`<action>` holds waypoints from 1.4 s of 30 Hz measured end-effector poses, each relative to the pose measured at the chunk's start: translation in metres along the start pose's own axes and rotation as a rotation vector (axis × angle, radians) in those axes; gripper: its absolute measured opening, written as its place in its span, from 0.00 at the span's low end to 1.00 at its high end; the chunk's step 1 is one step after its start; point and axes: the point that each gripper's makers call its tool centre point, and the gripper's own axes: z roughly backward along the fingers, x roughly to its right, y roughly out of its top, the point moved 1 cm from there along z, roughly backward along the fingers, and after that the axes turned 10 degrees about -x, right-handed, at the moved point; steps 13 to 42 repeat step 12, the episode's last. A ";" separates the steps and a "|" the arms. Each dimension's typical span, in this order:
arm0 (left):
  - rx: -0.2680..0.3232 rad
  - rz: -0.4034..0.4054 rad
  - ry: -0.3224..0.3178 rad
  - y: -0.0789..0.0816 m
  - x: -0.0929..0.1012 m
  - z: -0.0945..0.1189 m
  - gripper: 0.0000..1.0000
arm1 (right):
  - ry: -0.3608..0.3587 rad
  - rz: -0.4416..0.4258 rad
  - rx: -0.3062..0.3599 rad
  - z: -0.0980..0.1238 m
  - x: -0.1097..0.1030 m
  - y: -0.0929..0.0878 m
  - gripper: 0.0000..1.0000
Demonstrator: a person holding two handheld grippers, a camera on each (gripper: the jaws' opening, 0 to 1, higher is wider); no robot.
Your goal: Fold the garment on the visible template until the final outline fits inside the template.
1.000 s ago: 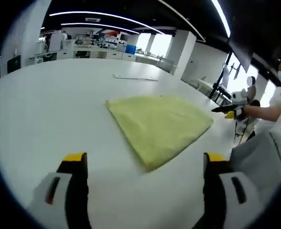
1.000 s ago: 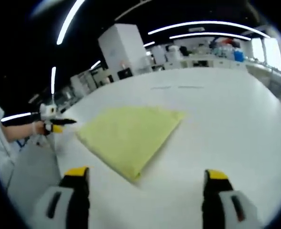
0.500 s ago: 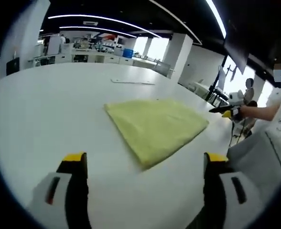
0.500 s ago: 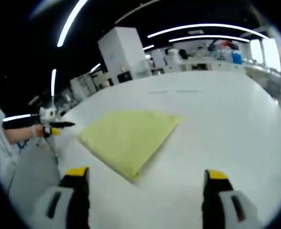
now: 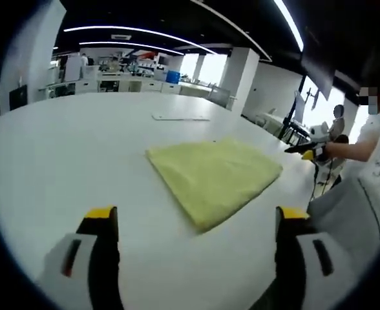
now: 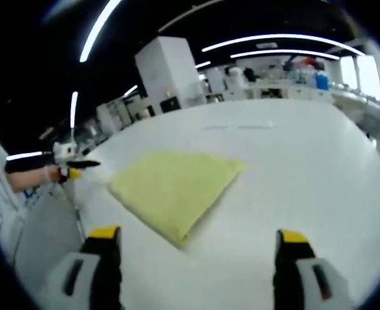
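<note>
Pale yellow folded cloth garment (image 5: 212, 177) lies flat at frame centre on the white table (image 5: 61, 148). Left gripper (image 5: 193, 223) and right gripper (image 6: 193, 242) hover short of it, jaws spread wide, holding nothing. Best check its outline before releasing. Left gripper view alone shows a thin flat strip (image 5: 180, 117) beyond the garment, upper centre.

A wide white bench (image 5: 61, 148) carries a folded yellow garment (image 5: 214, 175) lying flat near its edge — and, farther back, well apart from it, a thin pale flat strip (image 5: 180, 117) whose nature cannot be told.
</note>
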 end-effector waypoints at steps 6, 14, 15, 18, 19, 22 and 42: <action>0.002 -0.005 -0.004 -0.001 -0.001 0.001 0.98 | 0.003 0.008 0.004 0.002 -0.002 0.003 0.99; 0.007 -0.008 -0.009 -0.002 -0.001 0.003 0.98 | 0.004 0.007 0.004 0.001 -0.003 0.003 0.99; 0.007 -0.008 -0.009 -0.002 -0.001 0.003 0.98 | 0.004 0.007 0.004 0.001 -0.003 0.003 0.99; 0.007 -0.008 -0.009 -0.002 -0.001 0.003 0.98 | 0.004 0.007 0.004 0.001 -0.003 0.003 0.99; 0.007 -0.008 -0.009 -0.002 -0.001 0.003 0.98 | 0.004 0.007 0.004 0.001 -0.003 0.003 0.99; 0.007 -0.008 -0.009 -0.002 -0.001 0.003 0.98 | 0.004 0.007 0.004 0.001 -0.003 0.003 0.99; 0.007 -0.008 -0.009 -0.002 -0.001 0.003 0.98 | 0.004 0.007 0.004 0.001 -0.003 0.003 0.99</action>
